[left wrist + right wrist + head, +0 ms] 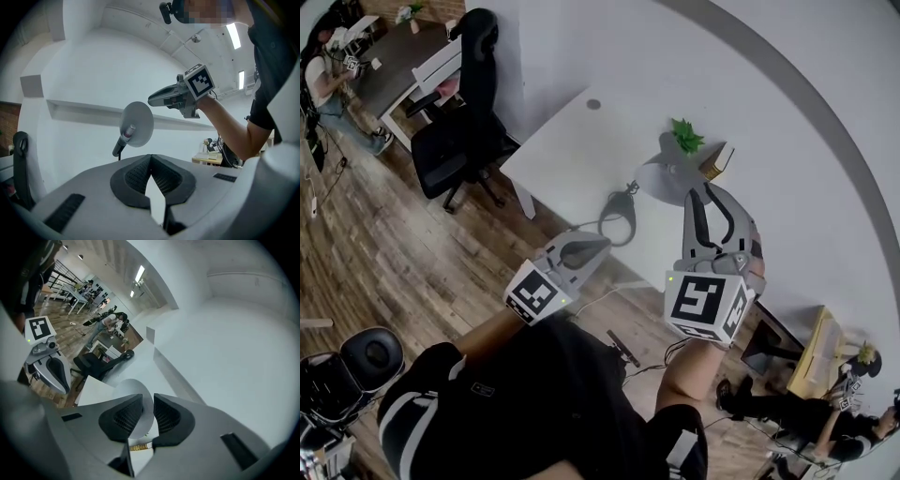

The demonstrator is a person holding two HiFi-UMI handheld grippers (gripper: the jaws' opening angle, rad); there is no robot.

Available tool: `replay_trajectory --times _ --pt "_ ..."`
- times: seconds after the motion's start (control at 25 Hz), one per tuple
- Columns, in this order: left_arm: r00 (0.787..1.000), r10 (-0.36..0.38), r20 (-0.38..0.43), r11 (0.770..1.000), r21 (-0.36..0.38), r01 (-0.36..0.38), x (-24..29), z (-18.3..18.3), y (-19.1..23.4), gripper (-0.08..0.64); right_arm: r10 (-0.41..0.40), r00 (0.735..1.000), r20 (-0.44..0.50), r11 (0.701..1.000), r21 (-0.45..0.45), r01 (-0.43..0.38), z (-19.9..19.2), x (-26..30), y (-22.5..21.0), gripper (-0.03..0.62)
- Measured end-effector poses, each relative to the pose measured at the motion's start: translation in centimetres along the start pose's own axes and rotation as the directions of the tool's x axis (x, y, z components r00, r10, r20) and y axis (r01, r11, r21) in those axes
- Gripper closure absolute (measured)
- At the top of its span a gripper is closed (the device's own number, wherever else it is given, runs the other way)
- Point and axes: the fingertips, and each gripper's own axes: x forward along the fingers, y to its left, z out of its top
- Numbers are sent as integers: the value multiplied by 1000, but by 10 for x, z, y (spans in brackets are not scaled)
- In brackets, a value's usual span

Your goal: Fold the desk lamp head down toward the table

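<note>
The round, flat grey lamp head (666, 176) stands raised above the white worktop (572, 150) on its slim black arm (119, 146). In the head view it is at about 1 o'clock from the worktop's middle, with a small green potted plant (684, 136) just beyond it at 12 o'clock. It has not yet been folded down. The right hand-held gripper (709, 192) points away from the person, with its tips at the lamp head's near rim. This looks like a line-up for taking the head by its edge, the natural place to lever it toward the worktop. In the right gripper view its jaws are only a narrow slot apart and hold nothing. The grey disc (131, 386) shows through and behind that slot, so it seems to lie just ahead of the pads rather than between them. The right forearm is stretched forward, with the marker cube toward the person. The left hand-held gripper (602, 242) hangs back at 8 o'clock of the right one, off the worktop's near edge, probably to keep clear. Its jaws meet at the tips with nothing in them, and its forearm is bent across the body.
</note>
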Motion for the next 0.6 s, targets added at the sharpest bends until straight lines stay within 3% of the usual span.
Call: replay_trajectory --times 0.48,0.6 --pt "1000 1 4 1000 -7 -1 -3 -1 0 538 37 996 -85 998 -38 -40 -19 28 -4 491" --pt "1000 1 0 1000 -9 -1 -2 -2 1 538 31 996 -89 999 -41 -34 -21 32 -5 537"
